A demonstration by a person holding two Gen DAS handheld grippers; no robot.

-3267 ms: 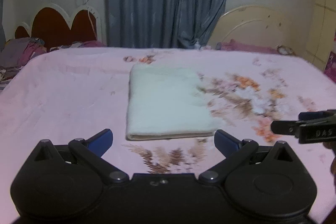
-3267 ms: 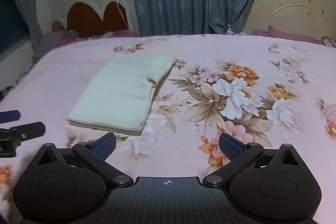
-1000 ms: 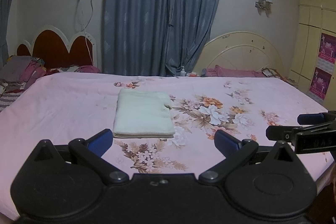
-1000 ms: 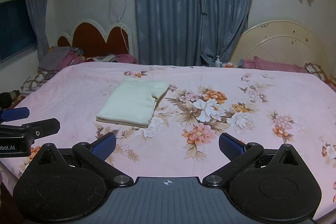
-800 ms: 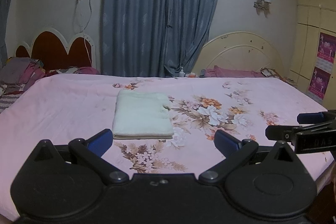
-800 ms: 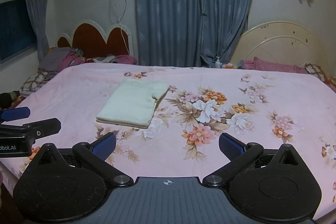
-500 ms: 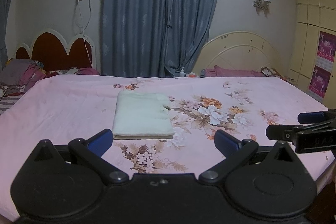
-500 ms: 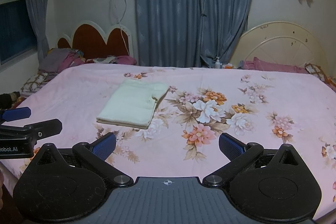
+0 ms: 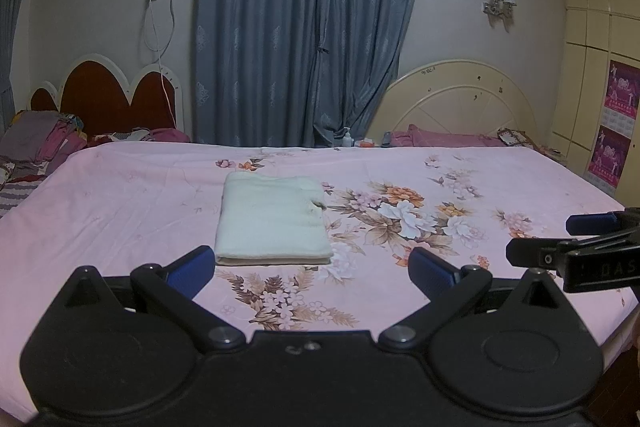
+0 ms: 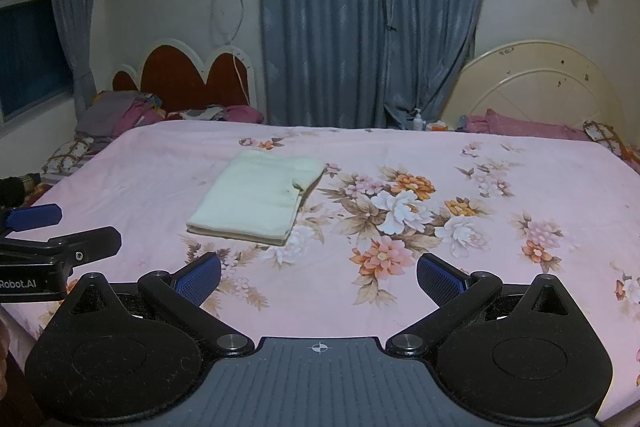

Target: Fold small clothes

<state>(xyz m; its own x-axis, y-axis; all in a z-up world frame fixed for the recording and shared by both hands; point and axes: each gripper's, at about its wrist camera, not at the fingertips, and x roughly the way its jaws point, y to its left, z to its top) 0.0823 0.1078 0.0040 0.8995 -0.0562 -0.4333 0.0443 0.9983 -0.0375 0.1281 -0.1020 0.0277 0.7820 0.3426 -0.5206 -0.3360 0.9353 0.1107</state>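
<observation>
A cream-white cloth [image 9: 272, 219] lies folded into a neat rectangle on the pink floral bedsheet [image 9: 120, 195]; the right wrist view shows the same cloth [image 10: 256, 199] left of centre. My left gripper [image 9: 312, 265] is open and empty, held back near the bed's front edge, well short of the cloth. Open and empty too, my right gripper [image 10: 320, 277] hovers over the flower print to the right of the cloth. Each gripper shows at the edge of the other's view: the right gripper [image 9: 560, 241], the left gripper [image 10: 68, 229].
The bed's edges run along the far side, left and right. Piled clothes and pillows [image 9: 40, 143] sit at the far left by a red headboard [image 9: 104, 99]. A cream headboard [image 9: 456, 103], blue curtains [image 9: 304, 27] and small bottles [image 10: 418, 121] stand behind.
Both grippers have drawn back and risen from close over the cloth, so the whole bed and room now show. In the last second there is only slight drift.
</observation>
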